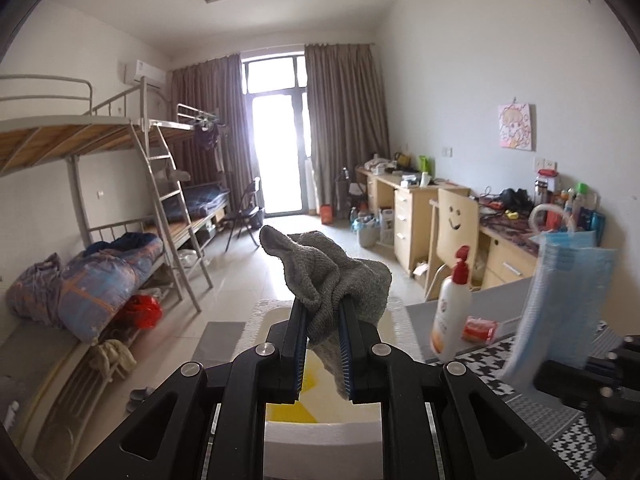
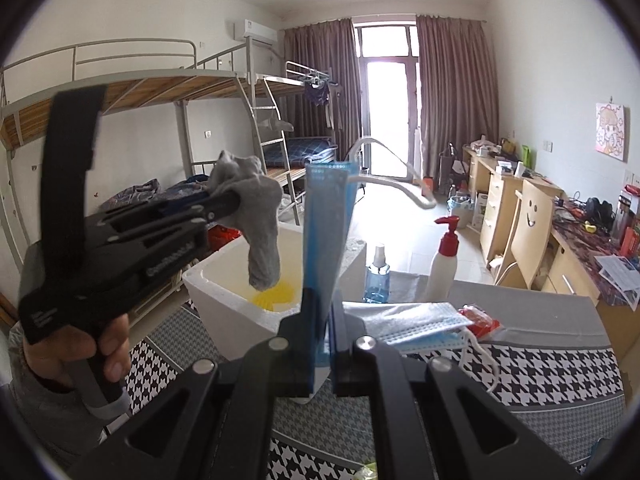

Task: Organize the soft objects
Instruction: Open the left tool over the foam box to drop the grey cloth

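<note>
the left gripper [image 2: 232, 204] pinches a crumpled grey knitted sock [image 2: 256, 216] that dangles over the open white foam box [image 2: 224, 300]. just right of the box, the right gripper [image 2: 322, 316] clamps an upright pleated blue face mask [image 2: 326, 232], above the houndstooth-patterned table [image 2: 540, 364].

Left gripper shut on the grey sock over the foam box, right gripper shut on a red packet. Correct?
One error: the right gripper is shut on a blue face mask, held upright, as the right wrist view shows. The red packet lies on the table. The rest stands: the left gripper is shut on the grey sock over the foam box.
</note>
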`<act>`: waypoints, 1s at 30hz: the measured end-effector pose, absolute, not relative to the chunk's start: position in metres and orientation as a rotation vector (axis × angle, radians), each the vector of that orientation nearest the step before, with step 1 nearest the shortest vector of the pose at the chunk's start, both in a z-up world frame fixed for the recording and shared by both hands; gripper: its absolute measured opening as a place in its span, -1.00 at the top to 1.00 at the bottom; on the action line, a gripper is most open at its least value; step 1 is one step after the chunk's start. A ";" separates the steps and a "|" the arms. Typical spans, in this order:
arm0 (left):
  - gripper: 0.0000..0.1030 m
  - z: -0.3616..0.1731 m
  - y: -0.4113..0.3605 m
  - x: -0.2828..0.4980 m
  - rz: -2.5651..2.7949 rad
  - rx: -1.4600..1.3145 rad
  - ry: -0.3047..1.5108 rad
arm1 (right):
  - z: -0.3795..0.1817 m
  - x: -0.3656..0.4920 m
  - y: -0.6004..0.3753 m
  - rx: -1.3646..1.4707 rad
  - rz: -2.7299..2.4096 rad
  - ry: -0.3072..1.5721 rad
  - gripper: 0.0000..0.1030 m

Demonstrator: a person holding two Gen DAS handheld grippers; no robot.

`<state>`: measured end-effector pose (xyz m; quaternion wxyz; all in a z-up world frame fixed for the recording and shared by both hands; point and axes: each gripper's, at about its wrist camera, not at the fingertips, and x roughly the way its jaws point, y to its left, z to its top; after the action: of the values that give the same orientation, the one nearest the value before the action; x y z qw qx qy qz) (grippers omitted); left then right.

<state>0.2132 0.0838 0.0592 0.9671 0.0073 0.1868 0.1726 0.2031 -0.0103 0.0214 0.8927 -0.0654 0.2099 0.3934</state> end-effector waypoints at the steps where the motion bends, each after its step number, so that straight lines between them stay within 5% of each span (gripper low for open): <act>1: 0.69 0.058 0.087 0.216 0.345 0.004 0.391 | 0.022 0.202 -0.009 -0.140 0.818 0.433 0.85; 20: 0.67 0.033 0.113 0.250 0.310 -0.052 0.546 | 0.019 0.203 -0.006 -0.152 0.794 0.442 0.85; 23: 0.39 0.027 0.116 0.251 0.317 -0.054 0.573 | 0.019 0.205 -0.005 -0.148 0.792 0.449 0.85; 25: -0.26 0.024 0.120 0.248 0.317 -0.069 0.579 | 0.017 0.206 -0.003 -0.149 0.786 0.456 0.85; 27: -0.55 0.023 0.124 0.243 0.326 -0.083 0.560 | 0.017 0.207 -0.001 -0.153 0.784 0.460 0.85; 30: -0.68 0.024 0.124 0.237 0.321 -0.077 0.545 | 0.016 0.208 0.001 -0.159 0.785 0.460 0.85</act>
<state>0.2371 0.1237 0.0244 0.9497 -0.0381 0.2681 0.1576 0.2080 0.0014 0.0163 0.8952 -0.0768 0.2221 0.3786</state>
